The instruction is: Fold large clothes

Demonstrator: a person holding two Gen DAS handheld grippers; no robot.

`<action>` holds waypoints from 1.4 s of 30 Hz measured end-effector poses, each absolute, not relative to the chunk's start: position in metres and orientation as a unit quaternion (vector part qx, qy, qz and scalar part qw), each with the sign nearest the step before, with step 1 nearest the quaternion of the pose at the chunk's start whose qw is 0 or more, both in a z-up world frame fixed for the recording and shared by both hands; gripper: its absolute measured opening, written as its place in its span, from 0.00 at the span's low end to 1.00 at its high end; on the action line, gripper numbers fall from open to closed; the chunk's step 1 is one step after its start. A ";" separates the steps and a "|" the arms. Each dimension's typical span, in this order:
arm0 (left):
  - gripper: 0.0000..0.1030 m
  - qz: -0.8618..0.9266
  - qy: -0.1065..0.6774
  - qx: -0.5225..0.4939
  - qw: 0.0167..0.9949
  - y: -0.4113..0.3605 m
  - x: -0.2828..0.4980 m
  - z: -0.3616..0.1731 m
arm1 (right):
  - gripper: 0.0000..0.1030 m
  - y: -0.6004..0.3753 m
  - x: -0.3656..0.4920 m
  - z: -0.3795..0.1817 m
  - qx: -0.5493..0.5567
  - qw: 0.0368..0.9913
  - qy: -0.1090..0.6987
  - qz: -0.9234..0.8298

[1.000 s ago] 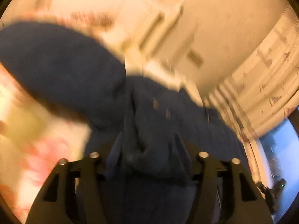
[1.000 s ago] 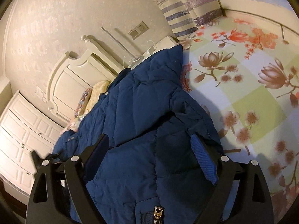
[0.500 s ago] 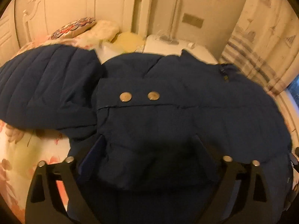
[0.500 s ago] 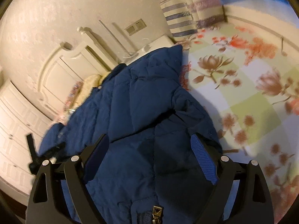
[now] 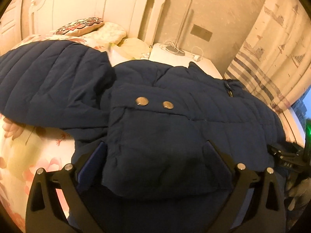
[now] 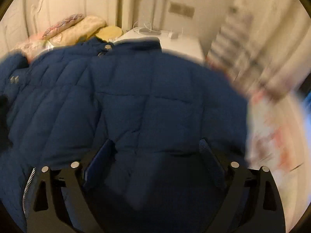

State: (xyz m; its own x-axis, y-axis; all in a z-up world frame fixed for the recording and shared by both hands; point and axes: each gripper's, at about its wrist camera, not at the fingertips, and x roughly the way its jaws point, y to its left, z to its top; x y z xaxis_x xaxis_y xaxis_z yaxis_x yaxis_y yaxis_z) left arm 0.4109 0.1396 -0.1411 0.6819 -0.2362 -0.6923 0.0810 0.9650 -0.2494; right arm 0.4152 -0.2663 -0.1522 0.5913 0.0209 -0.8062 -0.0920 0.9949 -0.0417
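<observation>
Navy quilted jacket (image 5: 175, 128) lies spread on the floral bedsheet (image 5: 17, 155), directly under and ahead of both grippers. Left gripper (image 5: 155, 155) is spread wide; its jaws have just been opening, with the folded-over sleeve cuff (image 5: 161, 161) lying loose between the fingers, pads not pressing, so it looks dropped there as one fold. Two metal snaps (image 5: 154, 103) sit just ahead of it on the cuff tab. Right gripper (image 6: 155, 151) is also spread, jaws straddling a puffed panel of the jacket without squeezing; view is motion-blurred, likely repositioning for the next grab. Other sleeve (image 5: 48, 81) lies out to the left gripper's left, not yet folded in. Farther ahead: pillows (image 5: 93, 29), white nightstand (image 5: 175, 58), headboard (image 5: 97, 5), striped curtain (image 5: 272, 58) to the far right.
</observation>
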 end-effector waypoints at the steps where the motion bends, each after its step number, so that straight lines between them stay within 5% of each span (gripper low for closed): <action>1: 0.97 -0.087 0.386 -0.103 0.913 0.140 0.410 -0.141 | 0.84 -0.275 0.415 -0.150 -0.023 0.890 0.455 0.024; 9: 0.97 -0.085 0.383 -0.085 0.916 0.132 0.409 -0.139 | 0.85 -0.306 0.452 -0.108 0.020 0.916 0.401 -0.012; 13: 0.97 -0.086 0.385 -0.089 0.915 0.132 0.410 -0.140 | 0.90 -0.321 0.504 -0.147 0.035 0.879 0.475 -0.017; 25: 0.97 -0.120 0.351 -0.154 0.916 0.152 0.400 -0.135 | 0.92 -0.349 0.462 -0.137 0.110 0.879 0.461 -0.055; 28: 0.97 -0.106 0.309 -0.218 0.920 0.185 0.387 -0.127 | 0.93 -0.329 0.425 -0.107 0.120 0.902 0.413 -0.035; 34: 0.97 0.048 0.225 -0.403 0.886 0.311 0.353 -0.116 | 0.93 -0.245 0.387 -0.124 -0.072 0.904 0.419 0.042; 42: 0.97 0.133 0.207 -0.498 0.831 0.462 0.352 -0.130 | 0.95 -0.262 0.399 -0.146 -0.035 0.894 0.446 0.034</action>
